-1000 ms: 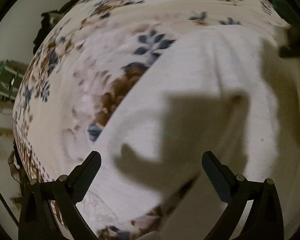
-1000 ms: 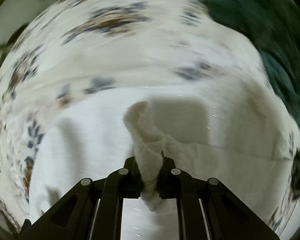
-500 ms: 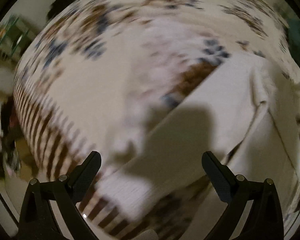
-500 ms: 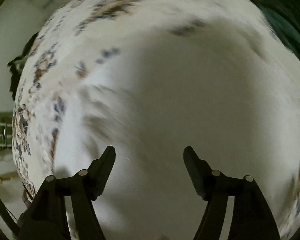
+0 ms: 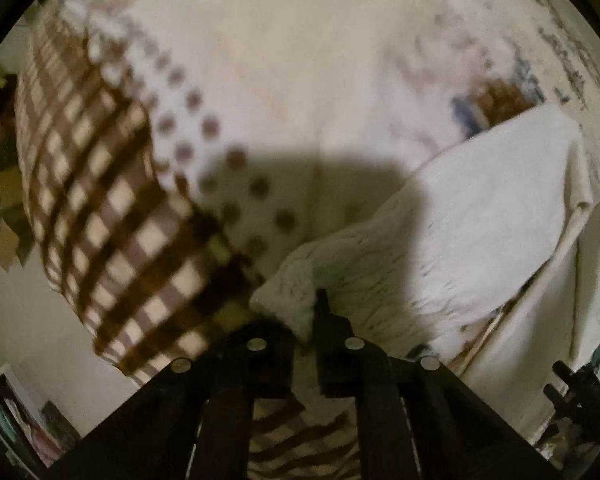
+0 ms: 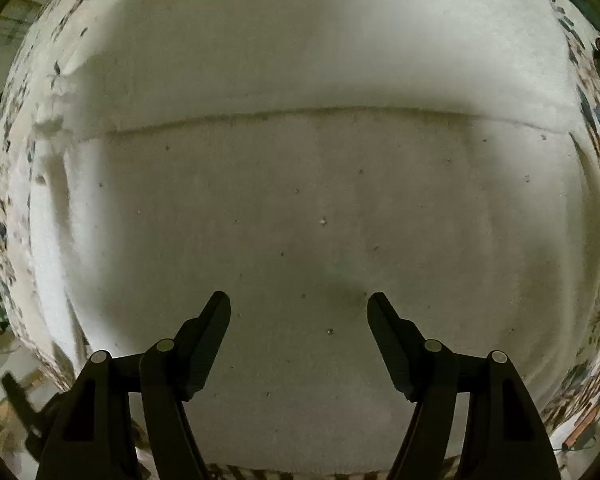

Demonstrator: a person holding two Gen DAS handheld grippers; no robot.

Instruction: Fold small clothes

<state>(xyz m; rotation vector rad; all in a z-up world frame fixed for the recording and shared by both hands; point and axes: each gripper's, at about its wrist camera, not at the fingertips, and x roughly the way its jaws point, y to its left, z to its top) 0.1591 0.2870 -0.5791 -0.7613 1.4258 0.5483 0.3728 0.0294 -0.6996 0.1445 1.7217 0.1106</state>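
Note:
A small white knit garment (image 5: 480, 224) lies on a patterned bedspread (image 5: 300, 80). In the left wrist view my left gripper (image 5: 306, 320) is shut on the garment's near left corner (image 5: 288, 300), which bunches up between the fingers. In the right wrist view the garment (image 6: 300, 184) fills almost the whole frame, lying flat with one folded layer whose edge (image 6: 300, 114) runs straight across. My right gripper (image 6: 299, 310) hovers close over it, open and empty.
The bedspread has a brown checked and dotted border (image 5: 112, 208) at its left edge, dropping to the floor (image 5: 32, 312). Floral print (image 6: 596, 112) shows around the garment. The right gripper's body (image 5: 580, 396) shows at the lower right of the left wrist view.
My left gripper moved to the garment's near left corner and shut on it. My right gripper let go of the bunched cloth, opened, and now hangs over the flat garment.

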